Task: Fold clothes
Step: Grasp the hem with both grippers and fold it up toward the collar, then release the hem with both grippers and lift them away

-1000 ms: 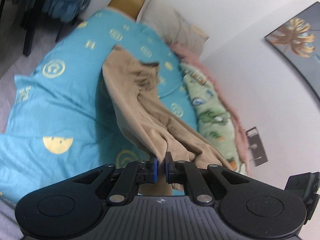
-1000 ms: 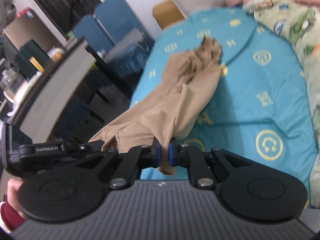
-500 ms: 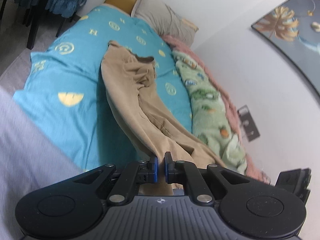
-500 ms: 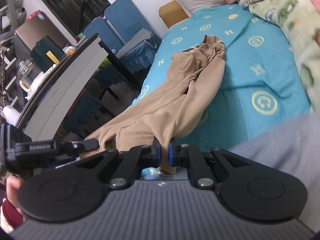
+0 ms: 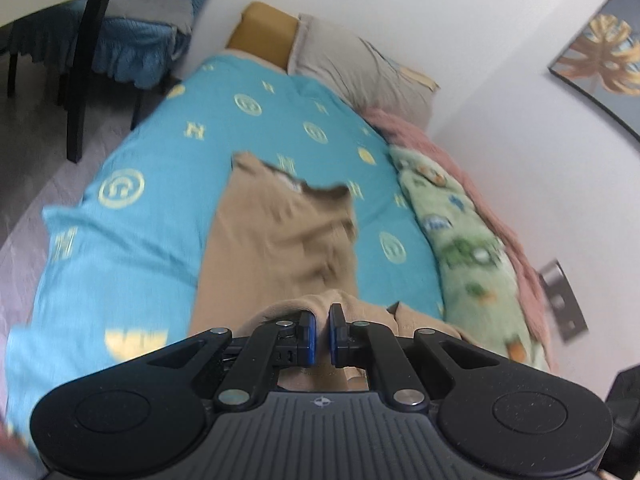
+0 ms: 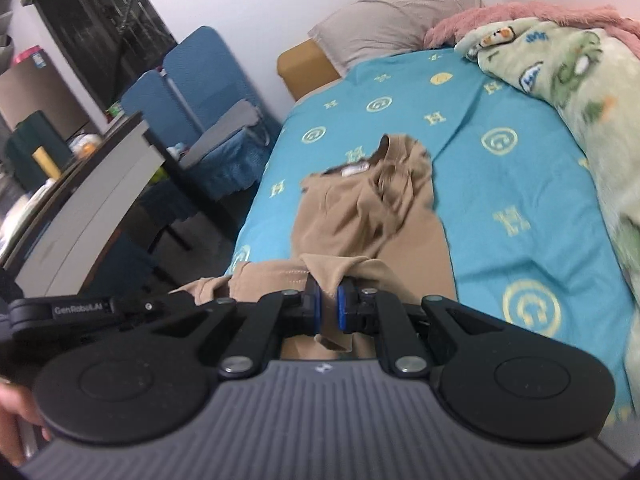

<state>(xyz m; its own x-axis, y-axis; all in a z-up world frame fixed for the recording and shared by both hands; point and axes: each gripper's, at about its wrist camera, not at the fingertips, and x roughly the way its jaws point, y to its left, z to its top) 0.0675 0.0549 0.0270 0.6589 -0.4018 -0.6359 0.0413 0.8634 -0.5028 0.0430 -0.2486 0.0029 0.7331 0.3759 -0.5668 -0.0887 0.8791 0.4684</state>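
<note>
A tan garment (image 5: 280, 240) lies stretched lengthwise on a turquoise bedspread (image 5: 160, 208), its far end rumpled with a label showing. My left gripper (image 5: 322, 334) is shut on the garment's near hem. In the right wrist view the same tan garment (image 6: 368, 216) runs away from me, and my right gripper (image 6: 327, 308) is shut on a pinch of its near edge. The left gripper's black body (image 6: 80, 308) shows at the left of that view, beside a fold of the cloth.
A green cartoon-print blanket (image 5: 472, 256) and a pink fuzzy one (image 5: 460, 160) lie along the wall side of the bed. A grey pillow (image 6: 400, 28) sits at the head. Blue chairs (image 6: 200, 92) and a table (image 6: 80, 208) stand left of the bed.
Both grippers have moved forward and down over the bed with the hem. The garment, hanging slanted before, now lies mostly flat on the bedspread.
</note>
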